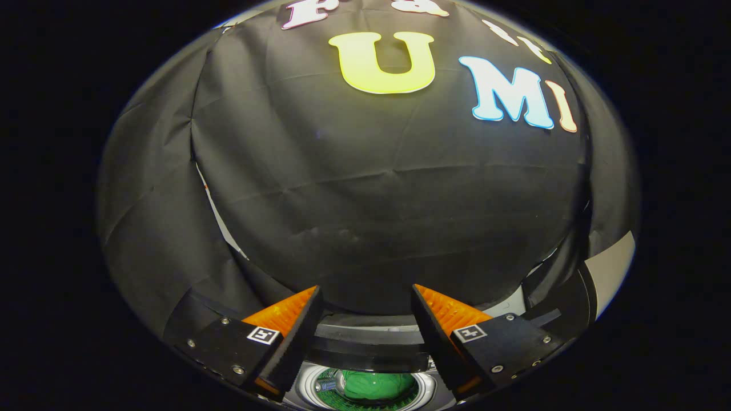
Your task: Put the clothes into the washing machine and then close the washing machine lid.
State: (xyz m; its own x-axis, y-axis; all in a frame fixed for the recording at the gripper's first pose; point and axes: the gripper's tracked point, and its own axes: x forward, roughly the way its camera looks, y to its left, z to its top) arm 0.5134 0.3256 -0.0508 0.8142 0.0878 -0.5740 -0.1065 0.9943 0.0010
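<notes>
Clothes (374, 383) are sitting low between my fingers, a bunched green lump with a smooth, slightly shiny surface, lying down inside the round drum of the washing machine (365, 342). A pale ring is circling the drum opening, and a green patterned patch is showing around the lump at the bottom of the tub. A dark curved band of the machine's top is running across just beyond the opening, spanning the gap between my two fingers.

I am holding my gripper (365, 299) above the machine with its fingers spread wide apart, gripping nothing; the clothes are lying well below them, untouched. Beyond the fingertips the booth's black cloth wall (371, 200) is hanging, creased into folds.
</notes>
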